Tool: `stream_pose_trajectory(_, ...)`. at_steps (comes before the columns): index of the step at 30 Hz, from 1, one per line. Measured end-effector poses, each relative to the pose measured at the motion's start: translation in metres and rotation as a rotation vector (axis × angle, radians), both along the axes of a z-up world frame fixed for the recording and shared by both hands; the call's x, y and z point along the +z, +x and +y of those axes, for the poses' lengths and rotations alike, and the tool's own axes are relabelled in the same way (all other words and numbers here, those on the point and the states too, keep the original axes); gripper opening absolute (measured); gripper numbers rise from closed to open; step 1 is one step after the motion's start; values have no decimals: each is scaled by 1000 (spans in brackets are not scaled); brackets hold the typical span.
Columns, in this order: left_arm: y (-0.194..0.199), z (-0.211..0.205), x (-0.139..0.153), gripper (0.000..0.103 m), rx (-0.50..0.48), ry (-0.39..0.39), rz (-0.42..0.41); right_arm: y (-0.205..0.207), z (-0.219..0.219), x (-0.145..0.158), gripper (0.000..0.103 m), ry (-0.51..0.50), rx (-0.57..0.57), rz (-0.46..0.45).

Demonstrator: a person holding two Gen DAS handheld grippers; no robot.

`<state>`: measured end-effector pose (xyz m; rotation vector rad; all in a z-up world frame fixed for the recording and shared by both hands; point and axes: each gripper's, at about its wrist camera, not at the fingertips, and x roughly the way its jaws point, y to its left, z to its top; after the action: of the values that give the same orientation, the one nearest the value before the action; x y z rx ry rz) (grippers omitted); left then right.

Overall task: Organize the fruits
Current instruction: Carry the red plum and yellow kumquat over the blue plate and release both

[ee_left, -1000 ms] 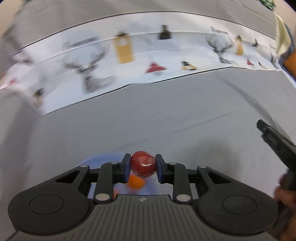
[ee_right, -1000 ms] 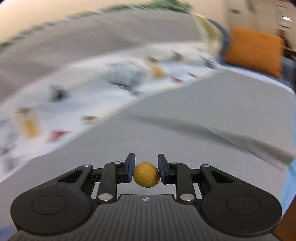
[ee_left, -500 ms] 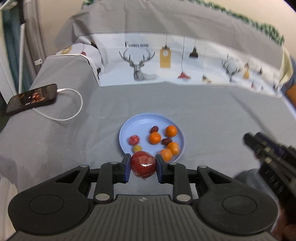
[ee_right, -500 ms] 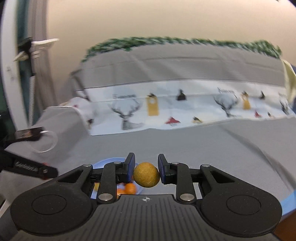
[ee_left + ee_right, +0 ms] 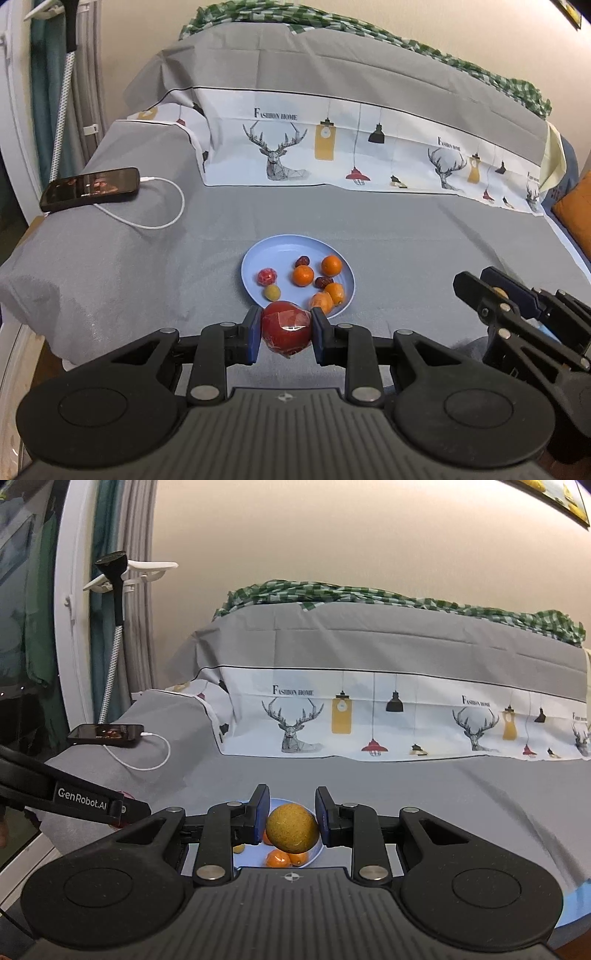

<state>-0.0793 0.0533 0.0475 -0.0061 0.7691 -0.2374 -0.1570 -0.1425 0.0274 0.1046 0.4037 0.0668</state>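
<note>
1. Left gripper pinches a red wrapped fruit between both pads, at 6 o'clock of the blue plate
2. Right gripper clamps a round yellow-brown fruit, held above the plate's near edge
3. Plate carries oranges, dates and small fruits on the grey sheet
4. Phone lies at 10 o'clock, well apart

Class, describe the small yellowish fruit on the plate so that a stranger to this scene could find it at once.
Start at the grey-covered bed and find the round blue plate near its middle. On the plate's near left side, just below the red fruit, lies the small yellowish fruit. It is the only pale yellow piece; the others are orange, red or dark brown.
</note>
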Motion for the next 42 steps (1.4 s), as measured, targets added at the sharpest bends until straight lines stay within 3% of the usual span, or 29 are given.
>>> stream_pose_trajectory(12,3,6,-3,31,23,-13,12,3,9,-3,28,0,29,20)
stream_pose_trajectory(27,46,10,-35,31,25,-21,130,39,11,-29,28,1,52,131)
stream_pose_trajectory(42,152,-20,-72,31,11,16,164,136,13,-72,28,-94,152,199)
